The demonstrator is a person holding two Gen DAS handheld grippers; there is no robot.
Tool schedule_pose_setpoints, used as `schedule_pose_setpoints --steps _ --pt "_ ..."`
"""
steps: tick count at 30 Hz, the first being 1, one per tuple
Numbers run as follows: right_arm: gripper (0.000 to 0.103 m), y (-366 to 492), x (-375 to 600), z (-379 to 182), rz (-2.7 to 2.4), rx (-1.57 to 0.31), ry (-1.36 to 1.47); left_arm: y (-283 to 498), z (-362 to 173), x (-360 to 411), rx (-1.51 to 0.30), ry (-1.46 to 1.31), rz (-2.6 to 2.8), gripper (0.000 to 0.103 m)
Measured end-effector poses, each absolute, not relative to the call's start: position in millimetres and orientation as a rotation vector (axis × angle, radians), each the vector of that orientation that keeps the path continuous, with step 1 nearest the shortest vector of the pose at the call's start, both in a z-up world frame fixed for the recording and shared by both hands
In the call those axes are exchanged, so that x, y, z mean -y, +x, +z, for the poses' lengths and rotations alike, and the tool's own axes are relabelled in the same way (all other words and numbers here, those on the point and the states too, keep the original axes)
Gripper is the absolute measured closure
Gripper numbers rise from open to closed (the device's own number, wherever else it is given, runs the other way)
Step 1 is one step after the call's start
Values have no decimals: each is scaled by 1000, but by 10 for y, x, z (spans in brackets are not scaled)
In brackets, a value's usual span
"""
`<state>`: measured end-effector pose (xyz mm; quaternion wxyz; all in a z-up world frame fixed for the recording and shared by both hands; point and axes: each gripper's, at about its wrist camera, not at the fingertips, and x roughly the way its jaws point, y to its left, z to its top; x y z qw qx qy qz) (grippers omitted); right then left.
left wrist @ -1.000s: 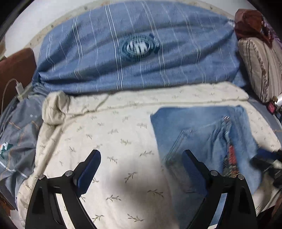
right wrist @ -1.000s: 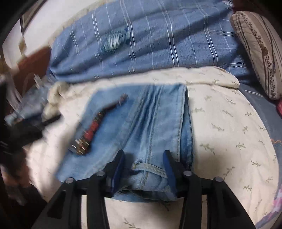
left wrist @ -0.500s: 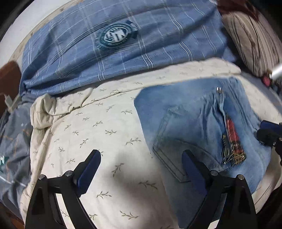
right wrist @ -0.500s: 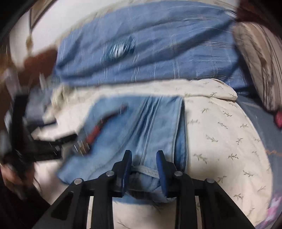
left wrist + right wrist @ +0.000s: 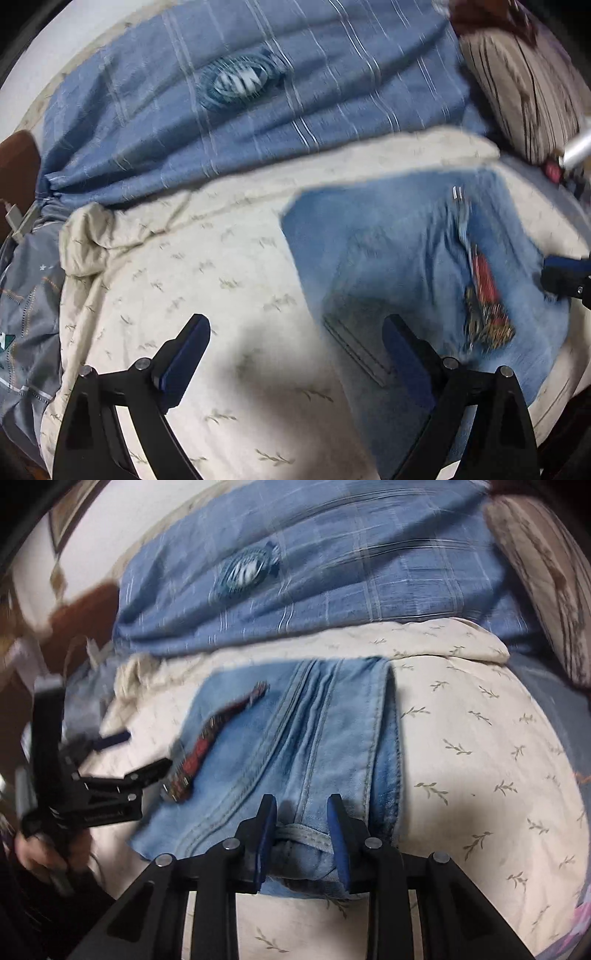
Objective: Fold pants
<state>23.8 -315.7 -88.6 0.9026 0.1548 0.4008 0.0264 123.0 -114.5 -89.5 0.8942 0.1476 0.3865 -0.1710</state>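
Folded light-blue jeans (image 5: 406, 258) lie on a cream leaf-print blanket (image 5: 184, 295), with a red patterned strap (image 5: 484, 295) on top. My left gripper (image 5: 295, 347) is open and empty, its right finger over the jeans' left edge. In the right wrist view my right gripper (image 5: 302, 834) is shut on the jeans' belt loop and waistband (image 5: 303, 834) at the near end of the jeans (image 5: 314, 738). The left gripper (image 5: 122, 760) shows there at the left, next to the strap (image 5: 207, 746).
A blue striped duvet (image 5: 258, 103) lies behind the blanket. A striped pillow (image 5: 517, 85) sits at the right. Grey bedding (image 5: 26, 295) and a brown board (image 5: 14, 166) with a charger cable are at the left.
The right gripper's fingers have closed in on the waistband. The left gripper has shifted a little over the blanket and stays open. The jeans lie much the same.
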Motion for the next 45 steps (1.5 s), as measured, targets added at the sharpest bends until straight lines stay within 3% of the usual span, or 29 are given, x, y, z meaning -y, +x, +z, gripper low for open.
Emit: schedule_pose_setpoints --steps 4,9,11,12,13,26,45 --pt "71 248 3387 -852 -2 -785 449 1366 -833 982 -808 227 -338 9" --pt "68 325 3495 -907 -19 -802 532 1567 -995 869 -949 112 -395 9" --pt "62 331 3539 -925 -13 -808 554 1585 -1068 884 -1014 66 -463 9" --pt "46 329 3588 -941 -6 -805 584 1587 -1087 883 -1033 40 -492 9" --pt "40 321 3651 -958 1 -796 623 1587 -1098 886 -1051 11 -530 9" --pt "40 335 4117 -1277 108 -882 878 1689 -1299 970 -1245 -207 -787 9" --pt "40 293 4117 -1376 144 -912 939 1734 -1359 941 -1316 -359 -859 8"
